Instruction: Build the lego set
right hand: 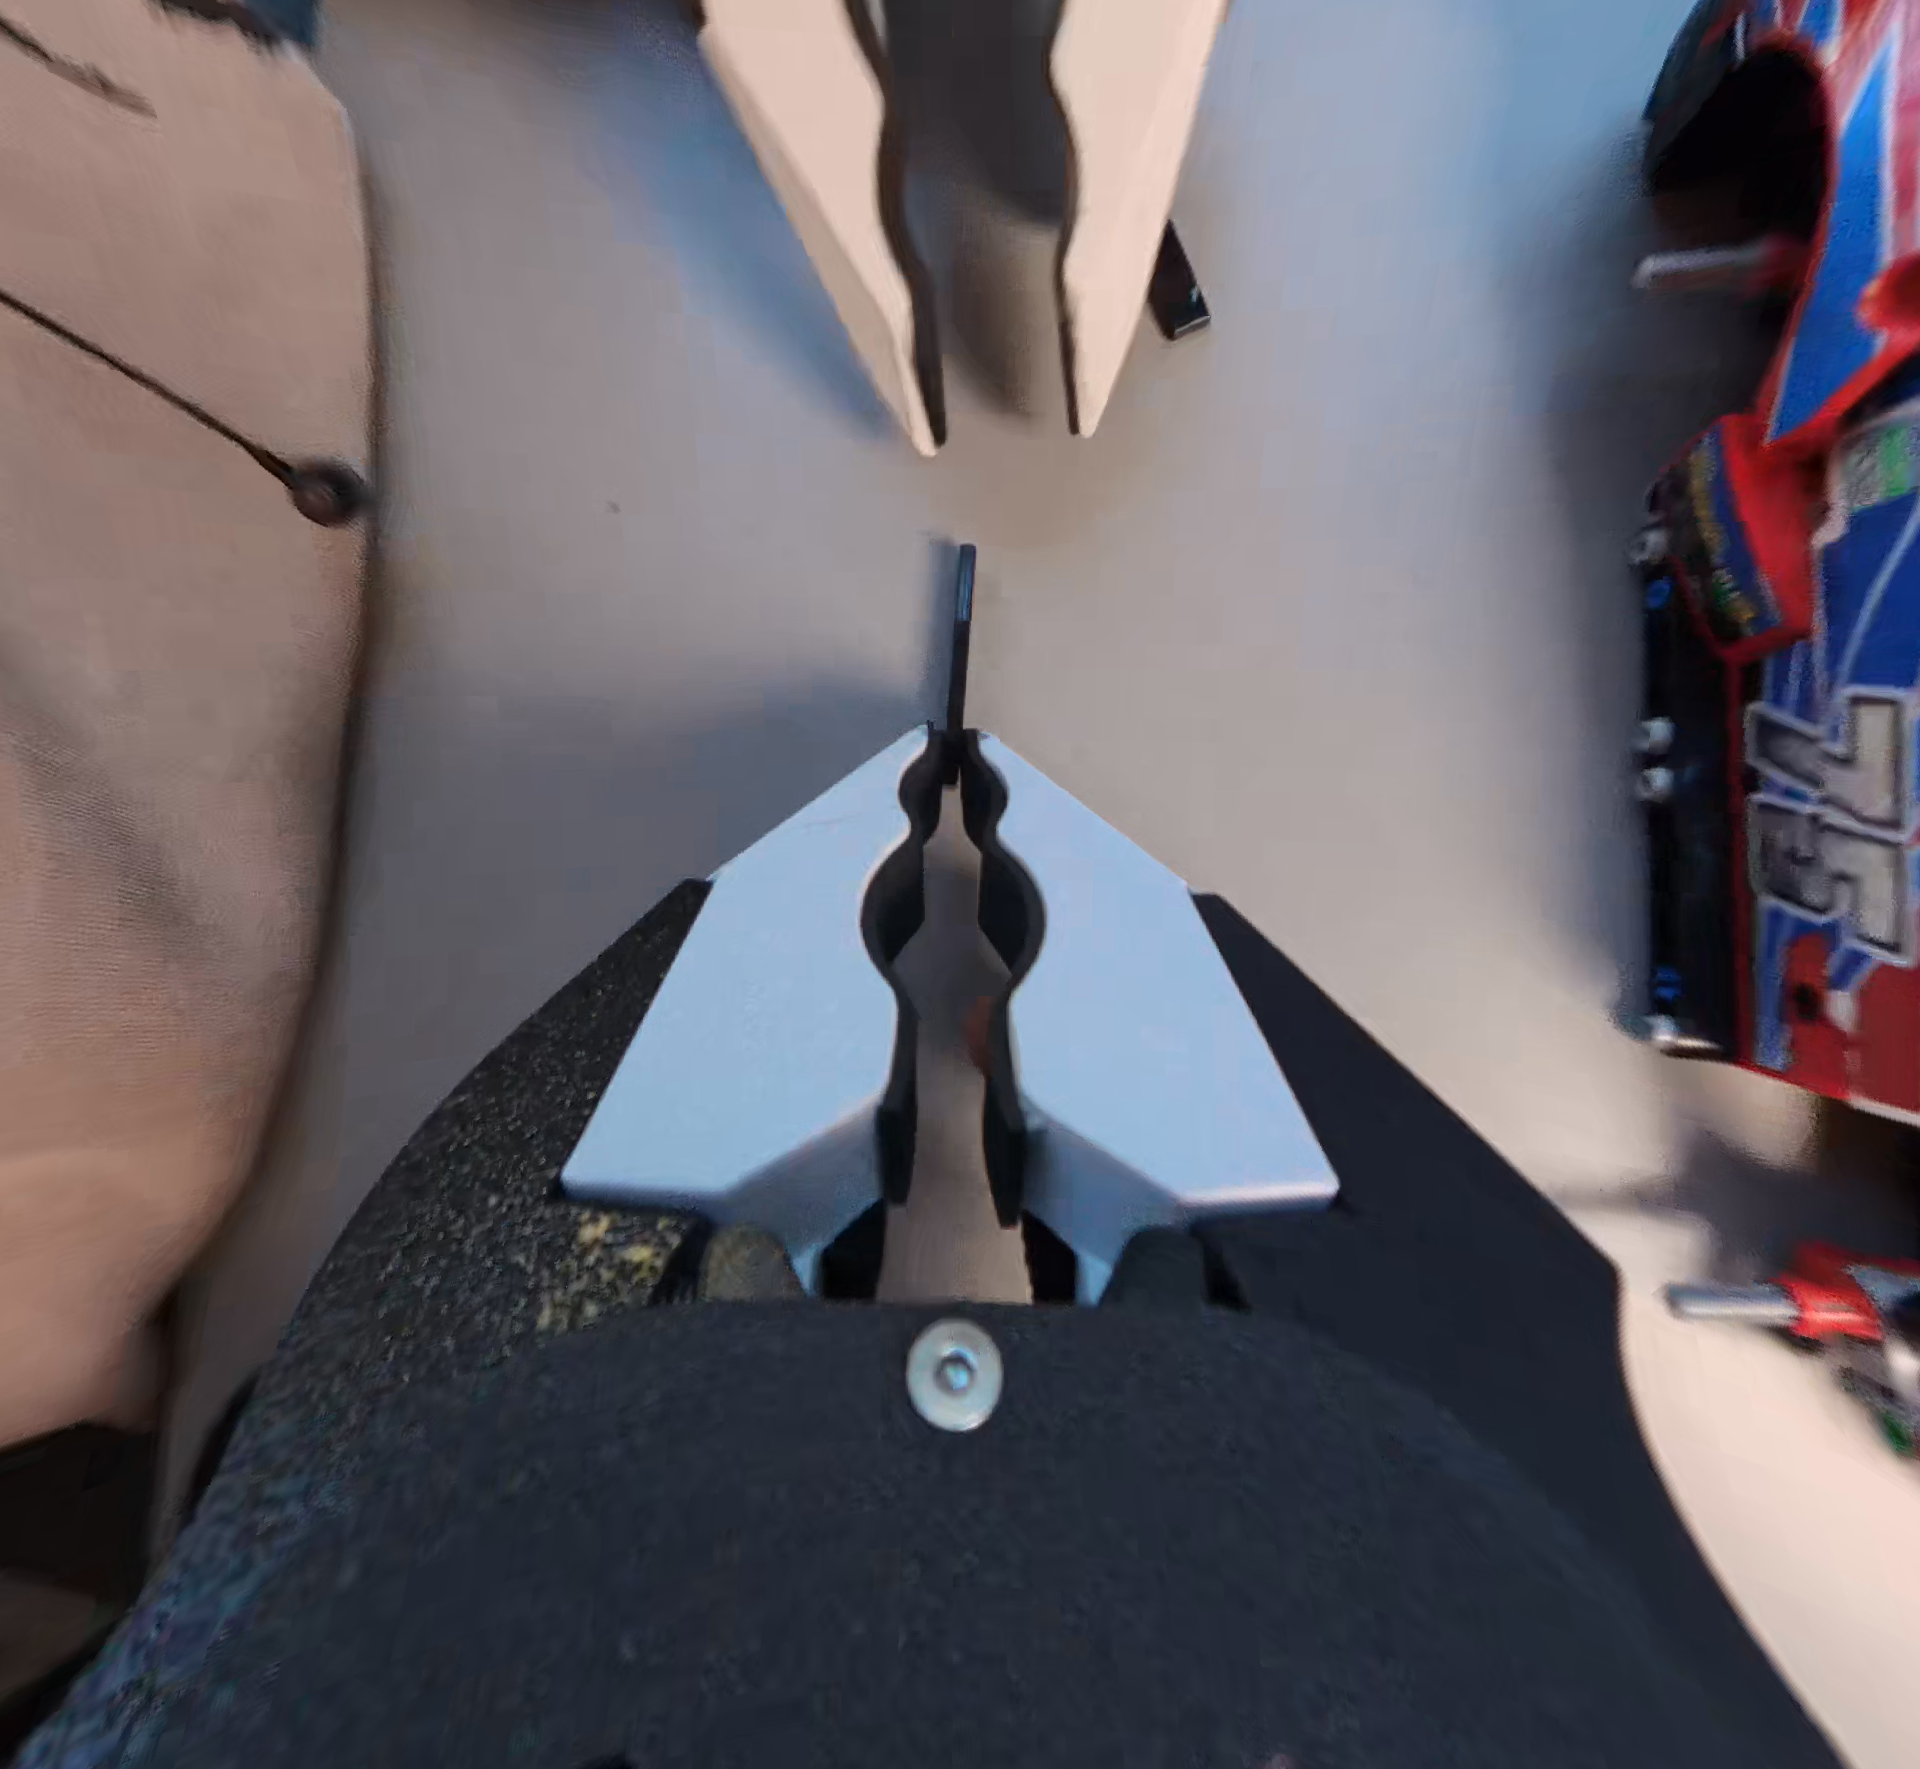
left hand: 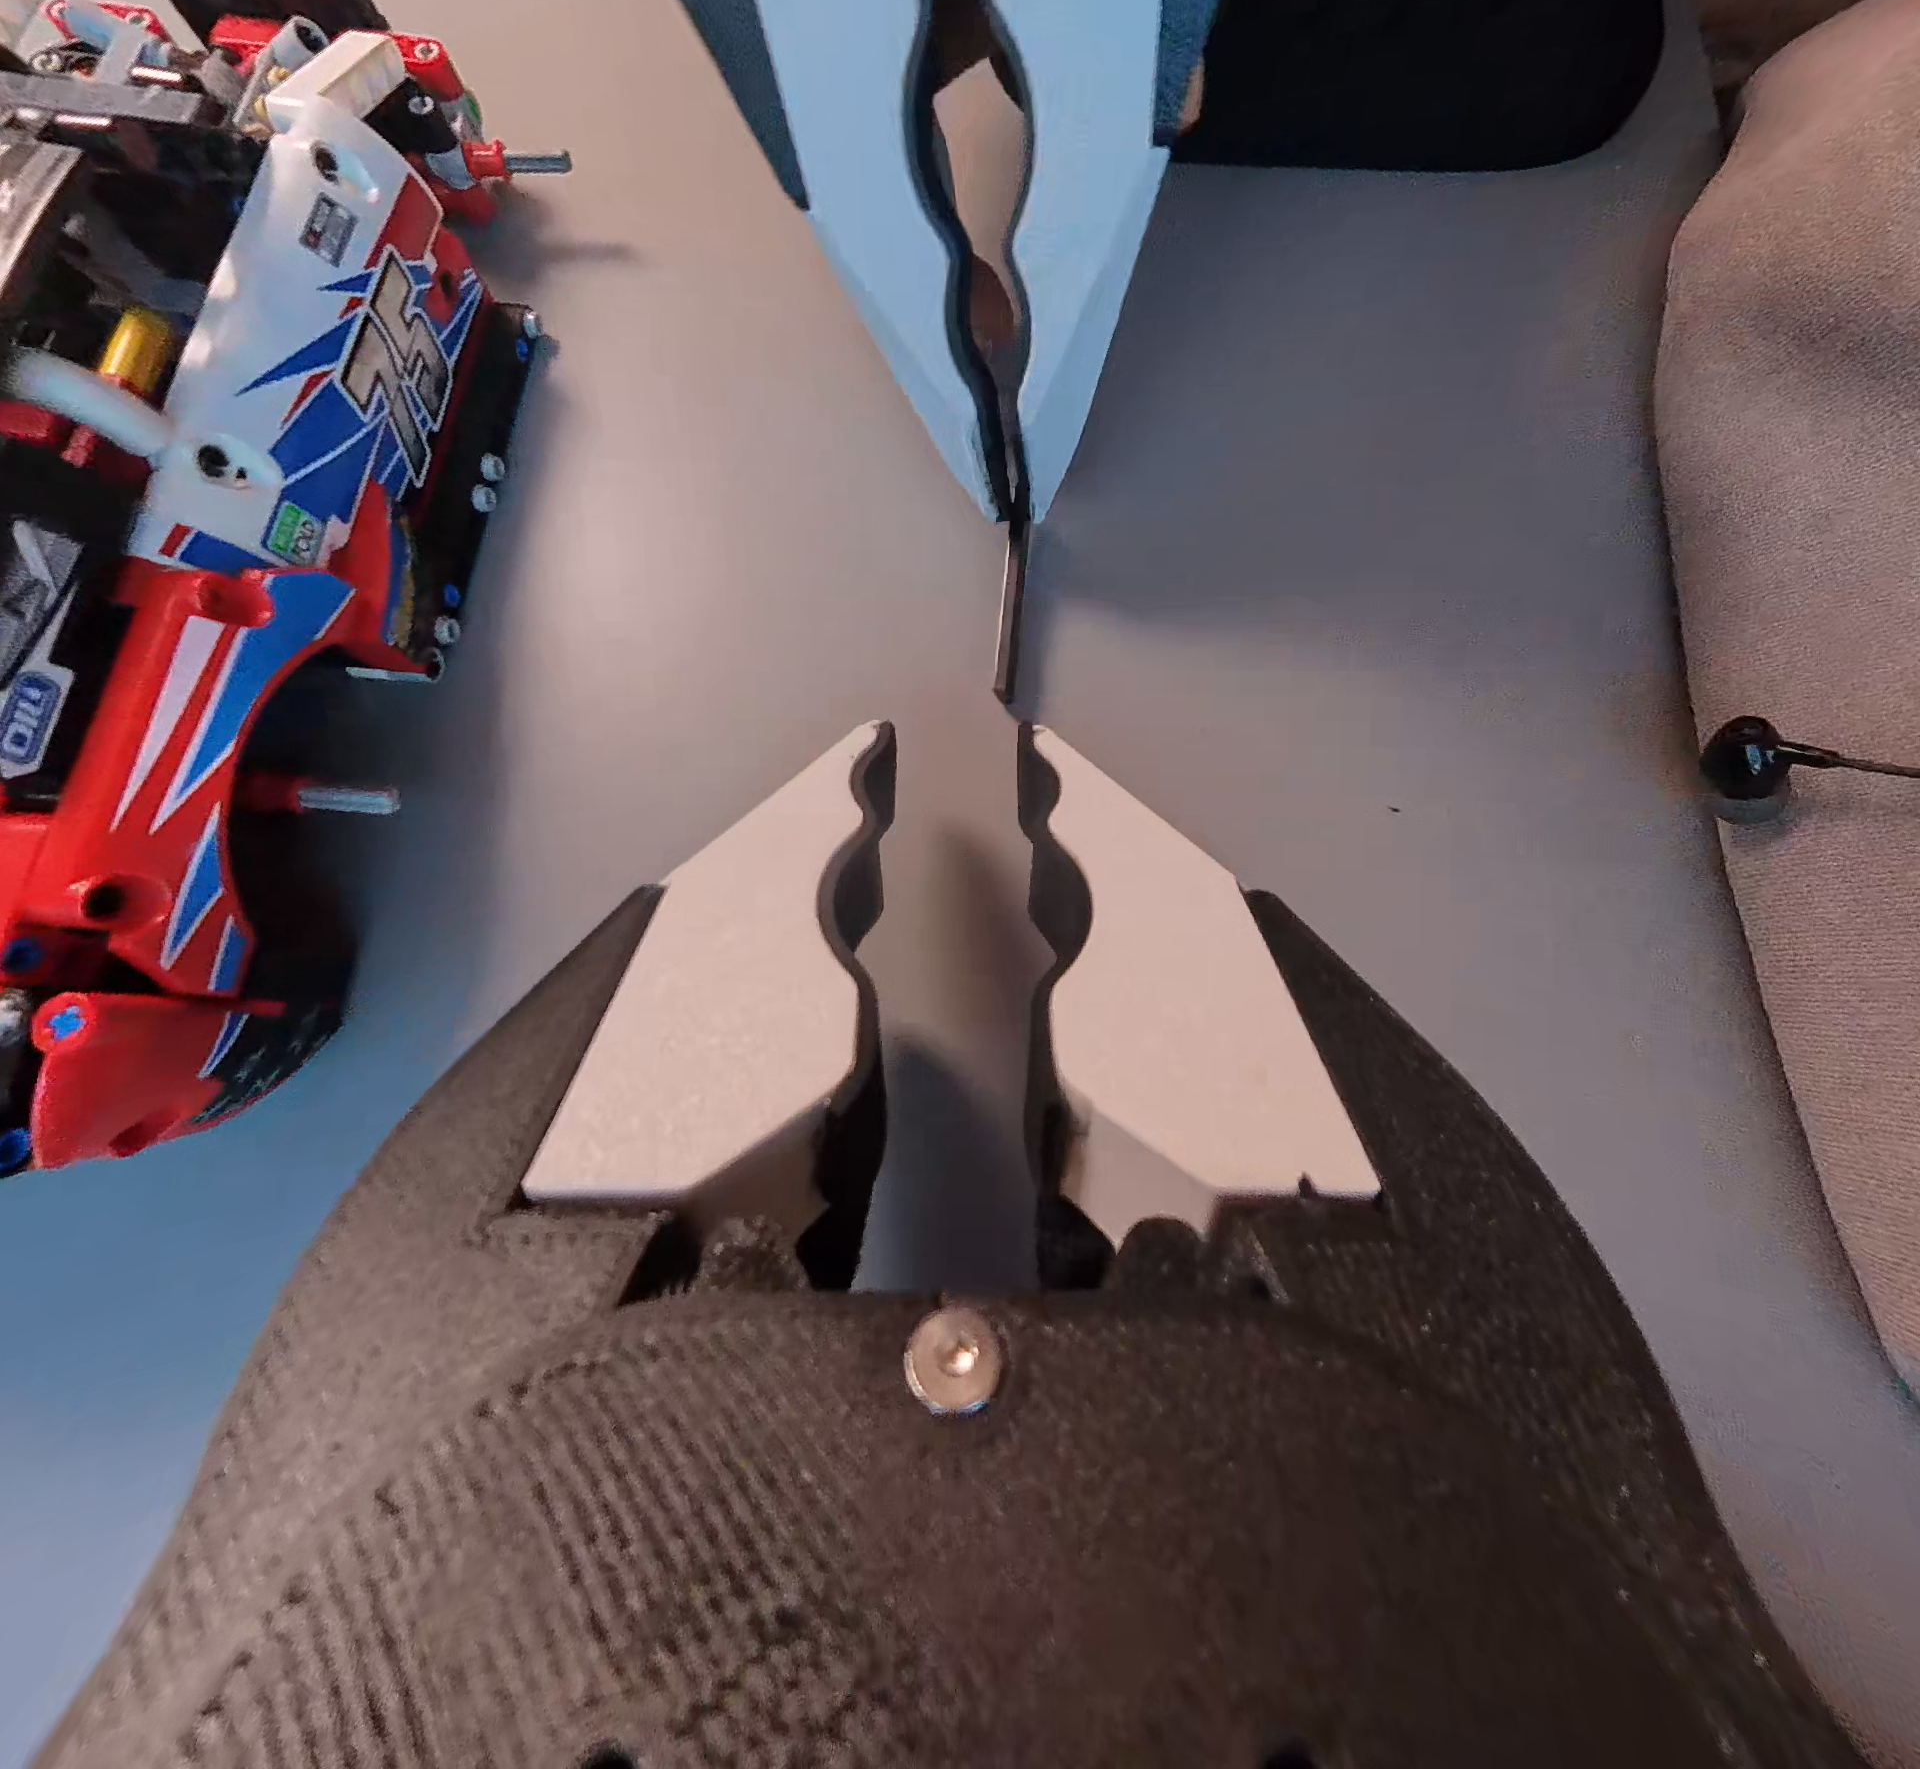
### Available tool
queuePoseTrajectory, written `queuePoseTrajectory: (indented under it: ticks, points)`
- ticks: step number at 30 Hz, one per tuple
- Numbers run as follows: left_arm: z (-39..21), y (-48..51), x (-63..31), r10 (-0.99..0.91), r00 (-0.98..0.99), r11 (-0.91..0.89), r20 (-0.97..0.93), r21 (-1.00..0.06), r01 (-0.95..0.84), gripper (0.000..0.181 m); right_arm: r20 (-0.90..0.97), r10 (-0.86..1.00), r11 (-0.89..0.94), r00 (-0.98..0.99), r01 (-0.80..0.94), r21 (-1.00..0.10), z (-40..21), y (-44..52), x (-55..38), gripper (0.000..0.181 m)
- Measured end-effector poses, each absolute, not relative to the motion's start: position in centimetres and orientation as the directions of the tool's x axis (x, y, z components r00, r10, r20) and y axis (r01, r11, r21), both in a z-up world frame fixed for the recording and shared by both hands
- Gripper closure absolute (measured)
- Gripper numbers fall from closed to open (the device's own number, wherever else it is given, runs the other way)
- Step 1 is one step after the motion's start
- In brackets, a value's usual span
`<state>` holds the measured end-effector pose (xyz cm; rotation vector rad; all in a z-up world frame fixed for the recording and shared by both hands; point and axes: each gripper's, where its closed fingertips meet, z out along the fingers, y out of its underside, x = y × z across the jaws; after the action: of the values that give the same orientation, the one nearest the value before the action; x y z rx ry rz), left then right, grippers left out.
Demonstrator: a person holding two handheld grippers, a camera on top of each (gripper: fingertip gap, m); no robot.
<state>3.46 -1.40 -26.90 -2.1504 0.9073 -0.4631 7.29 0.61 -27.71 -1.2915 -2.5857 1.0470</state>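
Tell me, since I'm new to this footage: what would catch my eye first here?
The red, white and blue lego car stands out most, sitting on the grey table at the left of the left wrist view. At the centre, the right gripper pinches a thin black piece, pointing it at the open left gripper facing it. A beige cushion lies along the table's edge.

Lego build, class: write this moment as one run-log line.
right gripper: shut on thin black piece | left gripper: open, facing it, apart | lego car: on table, untouched
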Motion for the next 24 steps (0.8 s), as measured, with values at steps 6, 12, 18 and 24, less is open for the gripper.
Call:
queuePoseTrajectory:
  ticks: [6, 12, 18, 24]
  points:
    - [-27.7, -1.0, 4.2, -0.741, 0.664, -0.397, -0.100, -0.732, -0.554, 0.158, -0.608, 0.711, 0.068, -0.354, 0.895, -0.441, -27.5, 1.0, 5.8, 0.181]
    - [-28.3, -0.8, 4.0, -0.729, 0.674, -0.412, -0.120, -0.708, -0.573, 0.163, -0.514, 0.770, 0.130, -0.379, 0.881, -0.455, -28.2, 1.7, 5.5, 0.175]
    - [-27.1, -0.5, 2.7, -0.694, 0.714, -0.432, -0.089, -0.742, -0.512, 0.163, -0.118, 0.815, 0.395, -0.568, 0.692, -0.604, -27.0, 1.6, 5.3, 0.162]
    - [-24.0, 1.1, -1.3, -0.549, 0.834, -0.416, -0.057, -0.847, -0.332, 0.160, 0.073, 0.812, 0.510, -0.580, 0.643, -0.571, -28.5, 0.5, 5.0, 0.175]
